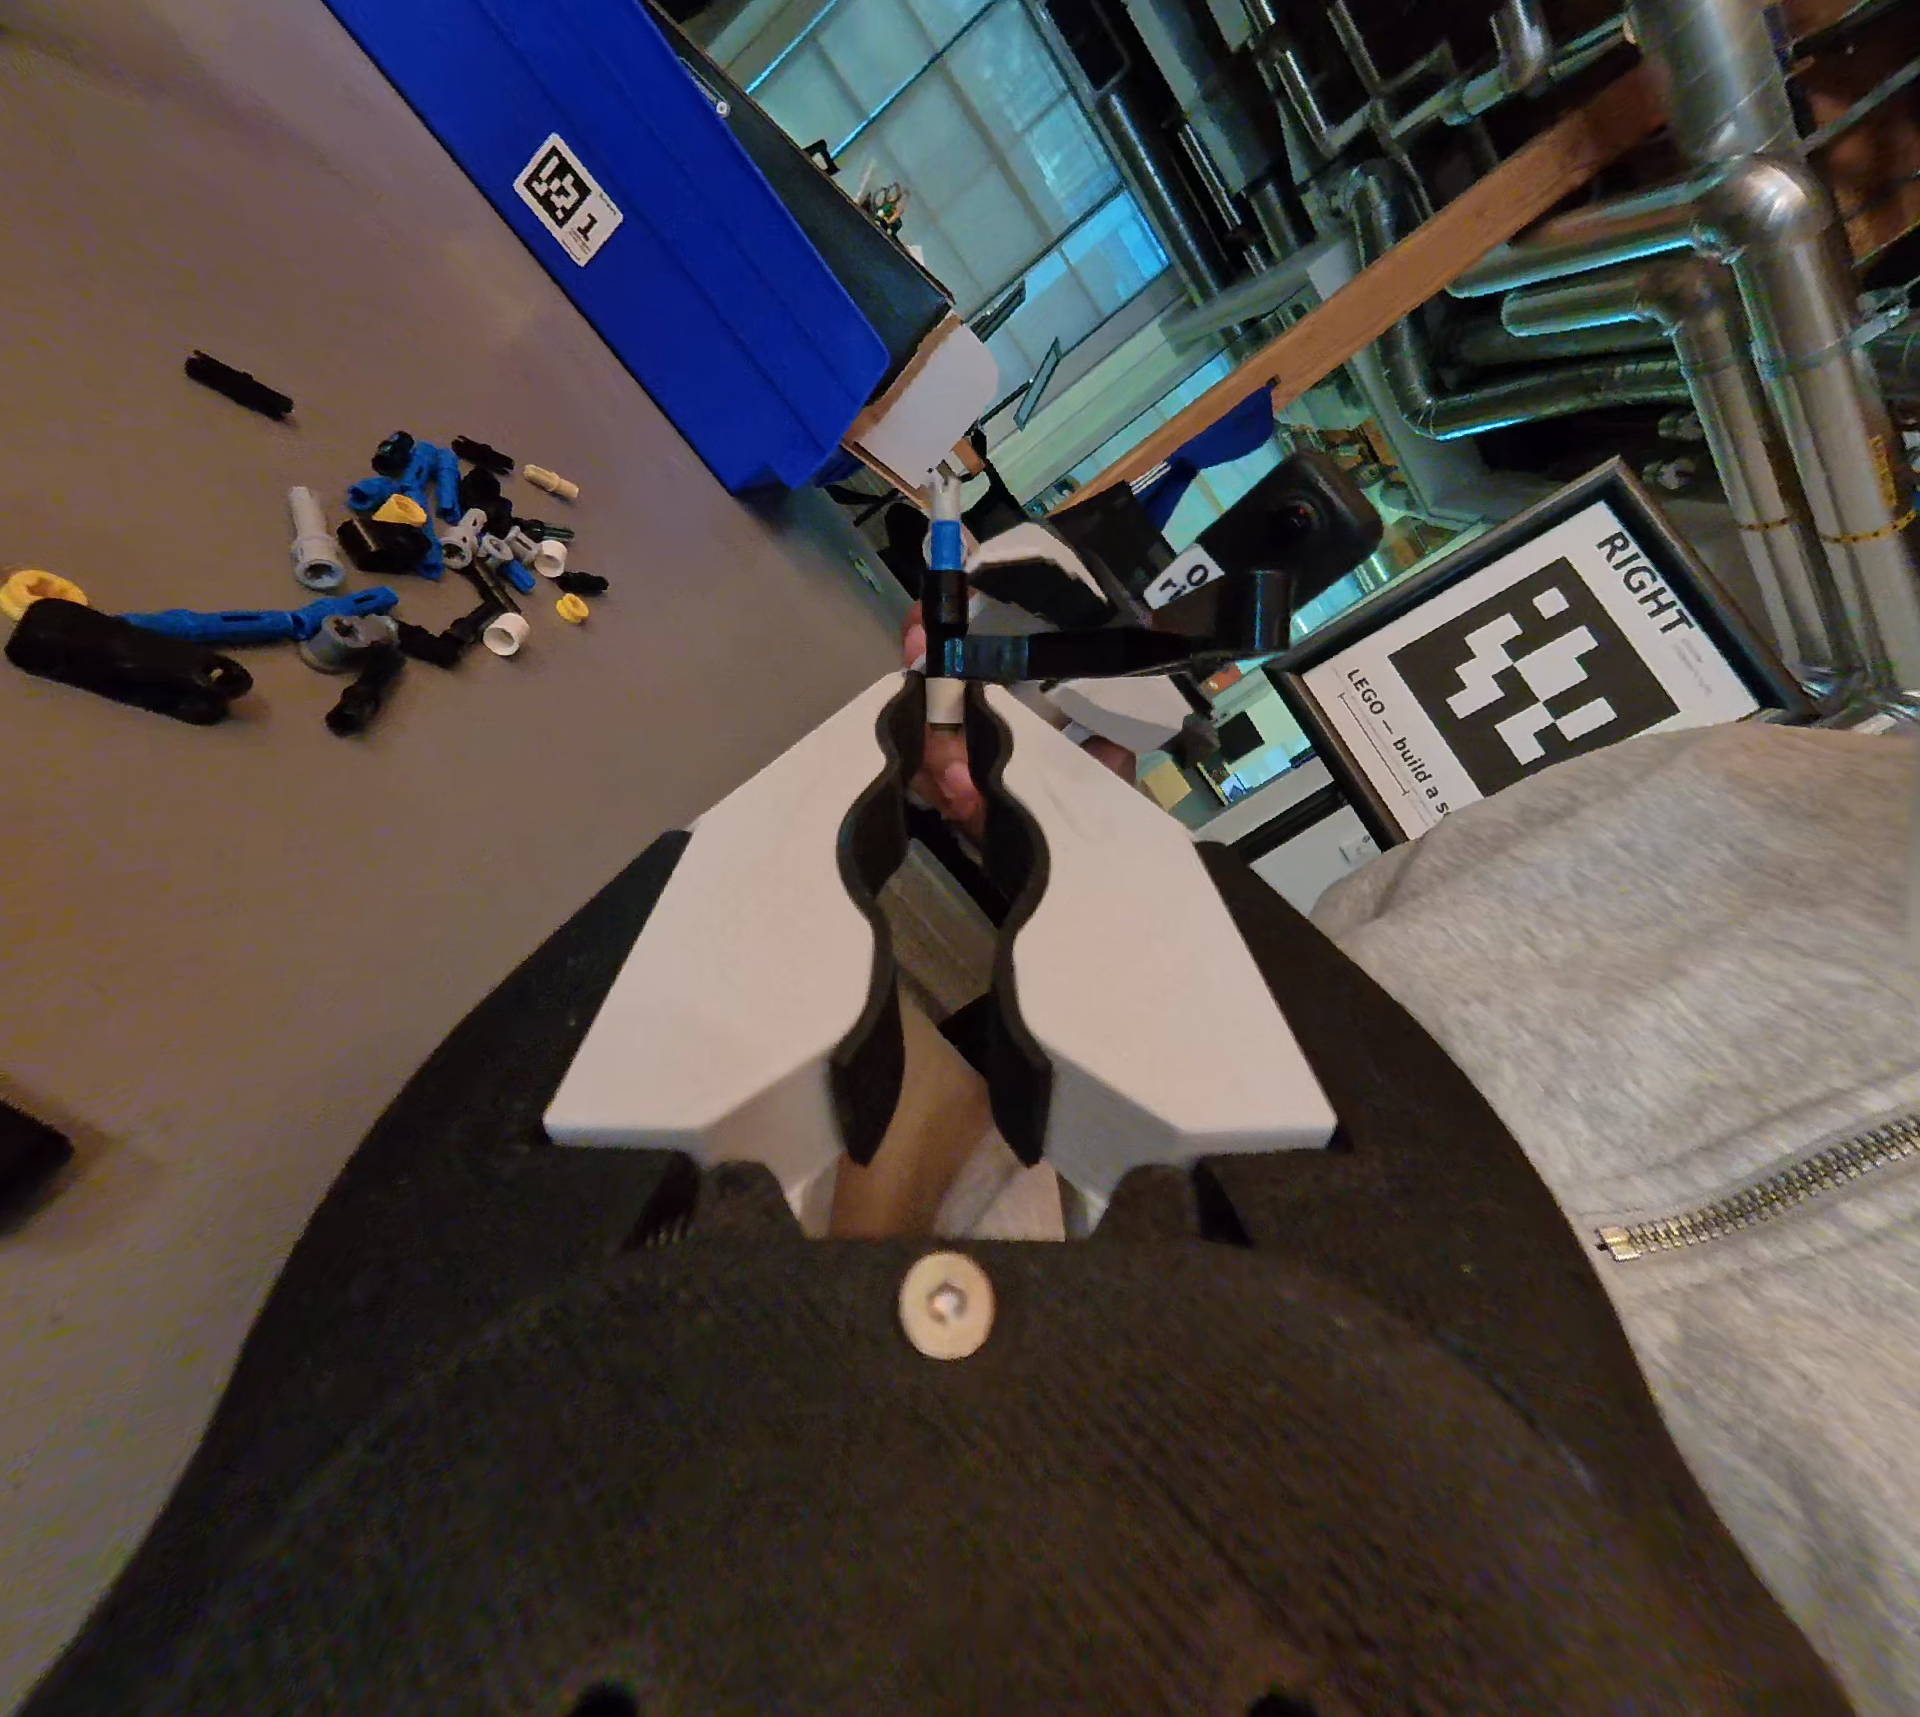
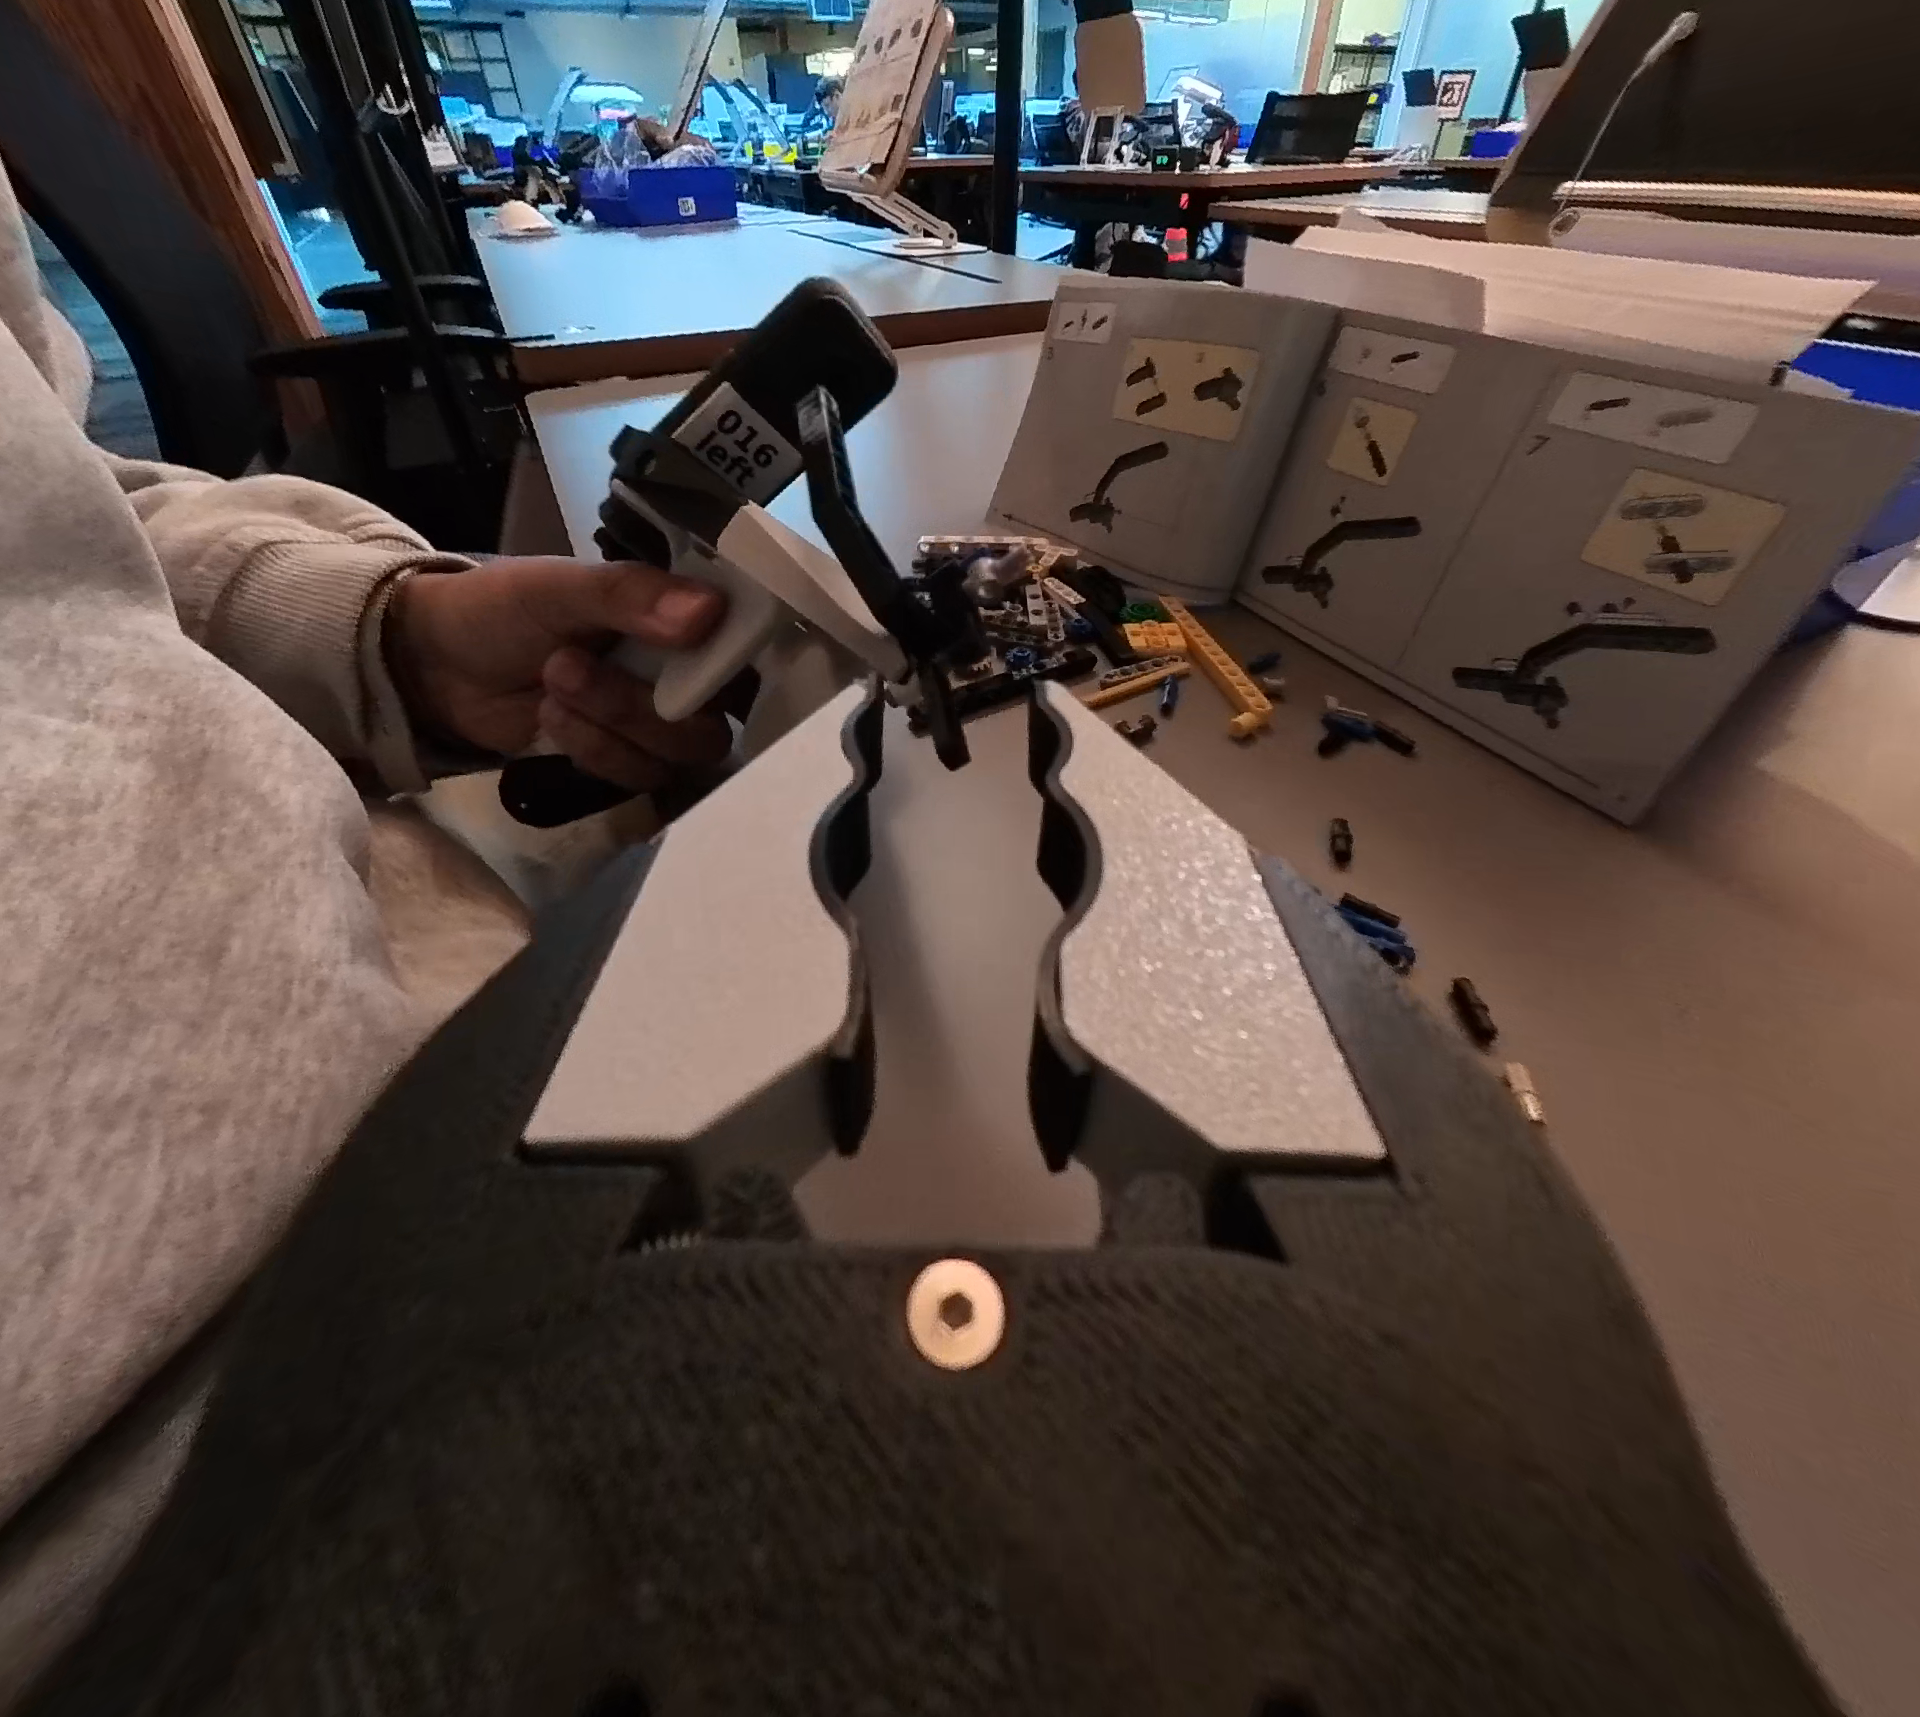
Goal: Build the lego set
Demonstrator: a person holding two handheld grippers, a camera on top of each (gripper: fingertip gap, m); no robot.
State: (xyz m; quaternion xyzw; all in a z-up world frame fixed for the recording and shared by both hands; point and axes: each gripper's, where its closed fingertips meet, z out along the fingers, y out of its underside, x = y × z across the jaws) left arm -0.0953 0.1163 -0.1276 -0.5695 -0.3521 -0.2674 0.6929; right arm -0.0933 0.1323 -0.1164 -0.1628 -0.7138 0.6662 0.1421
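**Left wrist view: left gripper pinching black assembly, right gripper spread**

Left wrist view: left gripper (image 1: 943, 699) has its fingers pressed together at the tips on a small pale pin end of the black lego assembly (image 1: 1081, 644). Assembly is held up off the table, in front of the tips. It's a bent black beam running right from the tips, plus a short stack going up with a blue-and-white pin (image 1: 943, 537) on top. Grey sleeve (image 1: 1621, 992) fills the lower right.

Loose parts pile (image 1: 416, 566) sits on the grey table (image 1: 260, 888), well left of the gripper: blue, black, grey, yellow bits. One black pin (image 1: 239, 386) lies apart, above the pile. Blue bin (image 1: 582, 150) with a marker sticker stands behind the pile. Framed marker sign (image 1: 1538, 680) at right.

Right wrist view: right gripper (image 2: 951, 717) has fingers spread, nothing between them. Its tips sit just below the lower end of the black assembly (image 2: 862, 545), near it; can't tell if touching. Left gripper (image 2: 891, 688) shows here held by a hand (image 2: 540, 670), clamped on the assembly's base.

Second pile (image 2: 1039, 618) of beams on the table behind the assembly, with a yellow beam (image 2: 1221, 665) sticking out right. Open instruction booklet (image 2: 1455, 524) propped up at right. A few small black and blue pins (image 2: 1371, 919) scattered right of the right gripper.
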